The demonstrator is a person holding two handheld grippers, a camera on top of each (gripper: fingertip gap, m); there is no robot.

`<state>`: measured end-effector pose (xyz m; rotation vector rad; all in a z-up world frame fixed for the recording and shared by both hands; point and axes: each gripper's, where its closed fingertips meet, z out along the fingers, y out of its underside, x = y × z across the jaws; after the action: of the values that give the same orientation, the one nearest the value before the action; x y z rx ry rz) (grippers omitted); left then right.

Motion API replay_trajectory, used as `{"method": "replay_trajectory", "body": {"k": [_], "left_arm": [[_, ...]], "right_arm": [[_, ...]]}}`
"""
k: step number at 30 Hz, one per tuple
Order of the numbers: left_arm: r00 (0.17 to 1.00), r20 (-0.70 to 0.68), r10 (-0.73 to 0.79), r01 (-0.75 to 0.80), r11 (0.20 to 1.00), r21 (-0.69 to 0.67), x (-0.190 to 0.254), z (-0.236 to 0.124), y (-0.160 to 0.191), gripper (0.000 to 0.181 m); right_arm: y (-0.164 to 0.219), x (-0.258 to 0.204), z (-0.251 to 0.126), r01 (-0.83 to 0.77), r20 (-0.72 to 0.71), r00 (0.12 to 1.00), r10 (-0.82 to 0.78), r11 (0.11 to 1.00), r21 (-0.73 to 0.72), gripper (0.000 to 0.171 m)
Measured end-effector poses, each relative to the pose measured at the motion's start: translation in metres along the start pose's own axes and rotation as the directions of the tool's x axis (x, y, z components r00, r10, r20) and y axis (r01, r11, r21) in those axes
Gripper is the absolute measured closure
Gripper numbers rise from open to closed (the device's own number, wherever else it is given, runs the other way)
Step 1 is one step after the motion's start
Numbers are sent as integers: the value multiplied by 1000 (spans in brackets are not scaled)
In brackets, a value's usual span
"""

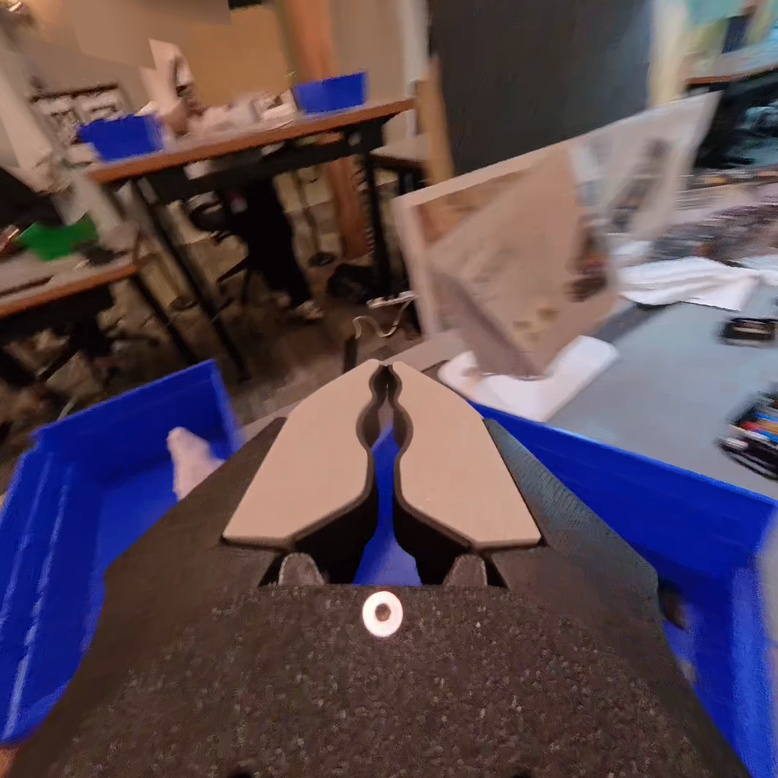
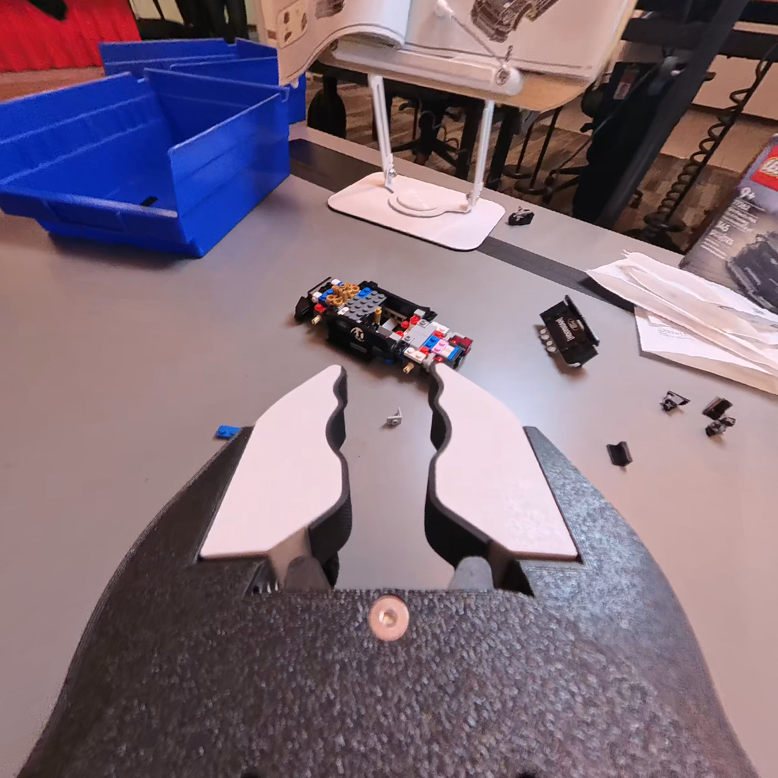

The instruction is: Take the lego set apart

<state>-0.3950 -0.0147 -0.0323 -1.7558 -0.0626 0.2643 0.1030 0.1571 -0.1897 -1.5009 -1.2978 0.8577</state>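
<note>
In the right wrist view, a partly stripped black lego car [image 2: 381, 326] with coloured bricks lies on the grey table [image 2: 126, 337]. My right gripper [image 2: 387, 372] is open and empty just in front of the car, its right fingertip close to the car's near end. A black roof piece [image 2: 568, 330] lies right of the car. A small grey piece [image 2: 394, 417] lies between the fingers, and a small blue plate [image 2: 227, 431] lies left of them. My left gripper [image 1: 386, 368] is shut with nothing visible in it, above a blue bin [image 1: 126, 484]. The left wrist view is blurred.
Blue bins [image 2: 139, 147] stand at the table's back left. A white book stand [image 2: 421, 210] holds an open manual at the back. Papers [image 2: 694, 311] and the set's box [image 2: 749, 219] lie at the right. Several small black pieces [image 2: 715, 414] lie at the right. Across from one pair of fingers to the other is roughly 55 cm.
</note>
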Motion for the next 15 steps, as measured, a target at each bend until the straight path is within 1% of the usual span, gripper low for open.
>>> {"method": "replay_trajectory", "body": {"k": [2,3,4,6,7,8,9,11,12,13,14,15], "left_arm": [[992,-120,48,-43,998,43,72,-19,-11,181],[980,-189,61,-52,997,55,110,-27,-11,181],[962,-263,69,-57,997,54,151,-34,-6,181],[914,-397,81,-87,996,1,229,-40,20,181],[892,-444,84,-103,994,-19,266,-40,34,181],[871,-484,85,-122,991,-46,299,-37,51,181],[855,-512,86,-148,986,-81,329,-32,68,181],[812,-579,74,-190,971,-143,384,-19,100,179],[781,-623,35,-196,962,-192,409,-15,115,172],[749,-662,-7,-207,948,-243,430,-13,128,169],[727,-686,-30,-221,936,-275,446,-10,139,168],[716,-697,-35,-250,920,-303,457,-7,150,165]], "right_arm": [[7,-7,2,33,29,999,-32,999,-23,134],[11,-10,3,50,49,998,-48,998,-42,134],[16,-15,5,69,75,995,-64,995,-65,135],[26,-19,9,121,113,988,-107,986,-119,137],[31,-18,10,157,121,983,-140,977,-142,149],[33,-16,12,192,126,977,-173,969,-154,166],[34,-13,15,211,125,973,-192,965,-157,171],[30,-7,23,197,125,976,-179,969,-150,171],[25,-4,26,174,118,980,-160,977,-121,171],[21,0,30,138,109,986,-128,986,-97,171],[21,3,34,99,108,990,-89,991,-91,161],[25,5,37,69,110,992,-58,992,-101,145]]}}
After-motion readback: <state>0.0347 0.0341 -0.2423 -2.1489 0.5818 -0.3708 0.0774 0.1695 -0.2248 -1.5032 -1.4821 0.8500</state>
